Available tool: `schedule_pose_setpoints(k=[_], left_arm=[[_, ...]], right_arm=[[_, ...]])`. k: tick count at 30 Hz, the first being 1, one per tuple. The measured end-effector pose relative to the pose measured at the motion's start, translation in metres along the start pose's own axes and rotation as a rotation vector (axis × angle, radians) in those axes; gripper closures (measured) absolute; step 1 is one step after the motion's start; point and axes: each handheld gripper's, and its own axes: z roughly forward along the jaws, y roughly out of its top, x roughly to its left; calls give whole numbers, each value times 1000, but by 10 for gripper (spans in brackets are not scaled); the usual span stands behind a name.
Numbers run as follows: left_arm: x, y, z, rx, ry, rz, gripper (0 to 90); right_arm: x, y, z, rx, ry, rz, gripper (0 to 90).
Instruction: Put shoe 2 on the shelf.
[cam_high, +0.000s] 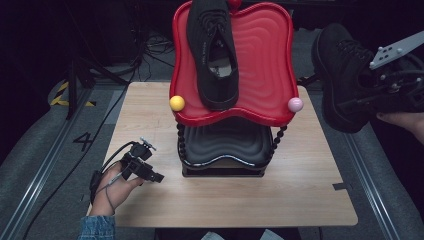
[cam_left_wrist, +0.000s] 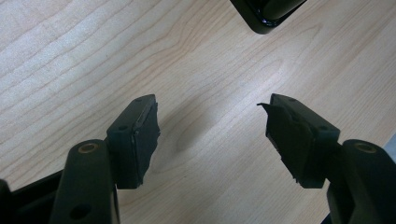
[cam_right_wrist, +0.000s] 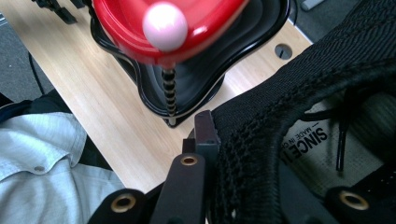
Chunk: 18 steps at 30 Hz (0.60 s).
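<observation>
While the high view lays out the whole wooden table (cam_high: 210, 195) with its two-tier stand, the gripper views supply the close detail. From above, a red tray (cam_high: 265, 60) sits on top of the stand with a black shoe (cam_high: 212, 50) lying along its left half, toe toward the person; a yellow ball (cam_high: 177, 103) and a pink ball (cam_high: 295, 104) cap the tray's front corners, and a black tray (cam_high: 225, 145) sits beneath on beaded posts. The right gripper (cam_high: 387, 85) is held up beyond the table's right edge, well clear of the stand, with a second black shoe (cam_high: 345, 75) clamped in it; the hand (cam_high: 405, 122) shows below it. The right gripper view adds what the overhead angle cannot: its jaws pinch the knit collar of that shoe (cam_right_wrist: 299, 102), one jaw outside and the other within the opening, and printed lettering on the insole is visible. It also shows a pale shirt sleeve (cam_right_wrist: 42, 154) at the table's near edge. The left gripper (cam_high: 142, 165) rests low over the table's front left area, the left hand (cam_high: 112, 192) behind it. In the left gripper view its jaws are spread wide over bare wood, with the stand's black corner (cam_left_wrist: 266, 14) just ahead.
</observation>
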Motion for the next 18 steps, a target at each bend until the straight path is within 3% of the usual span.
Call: schedule_pose_setpoints(k=[9, 18], left_arm=[[-1, 1, 1, 2, 1, 5, 350], [0, 0, 1, -1, -7, 1, 350]], right_arm=[[10, 23, -16, -31, 7, -40, 879], [27, 49, -18, -44, 15, -99, 879]])
